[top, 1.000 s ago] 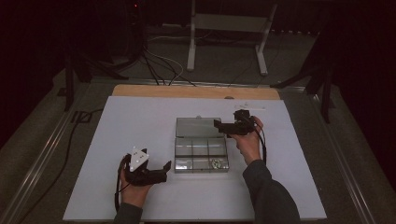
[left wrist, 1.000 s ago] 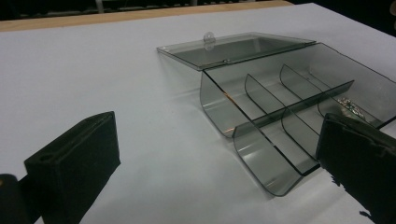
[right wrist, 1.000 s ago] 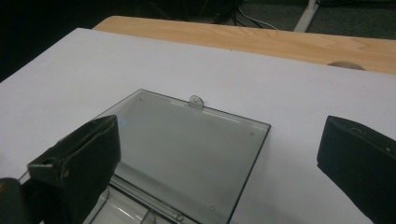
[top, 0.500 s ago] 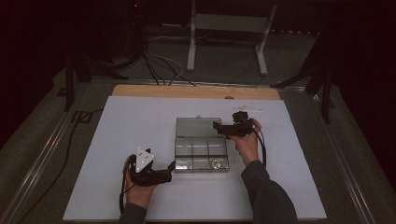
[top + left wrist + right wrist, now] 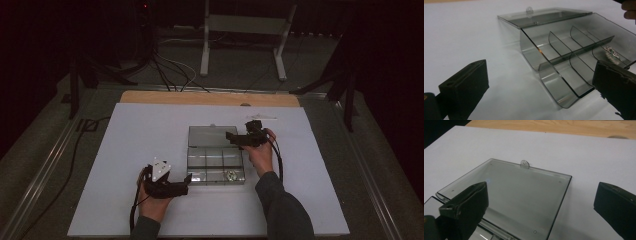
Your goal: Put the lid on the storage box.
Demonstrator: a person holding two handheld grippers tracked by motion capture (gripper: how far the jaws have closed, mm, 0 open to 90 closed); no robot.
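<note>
Both tongs, left point(image 5: 187, 181) and right point(image 5: 229, 136), gape empty beside the smoky, clear-plastic compartment box point(image 5: 216, 165), its flat lid point(image 5: 212, 136) open.

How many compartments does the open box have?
6 in the box: a far row of three beside the lid, a near row of three; the near right one holds small metal bits.

Surface: white board point(image 5: 150, 130) over a wooden tabletop point(image 5: 210, 98), whose far edge shows as a bare strip.
Item on board: clear plastic compartment box point(image 5: 215, 161), near centre.
Lid: open point(image 5: 212, 135), lying flat on the board behind the box.
Contents: small metal parts point(image 5: 231, 175) in one near compartment.
</note>
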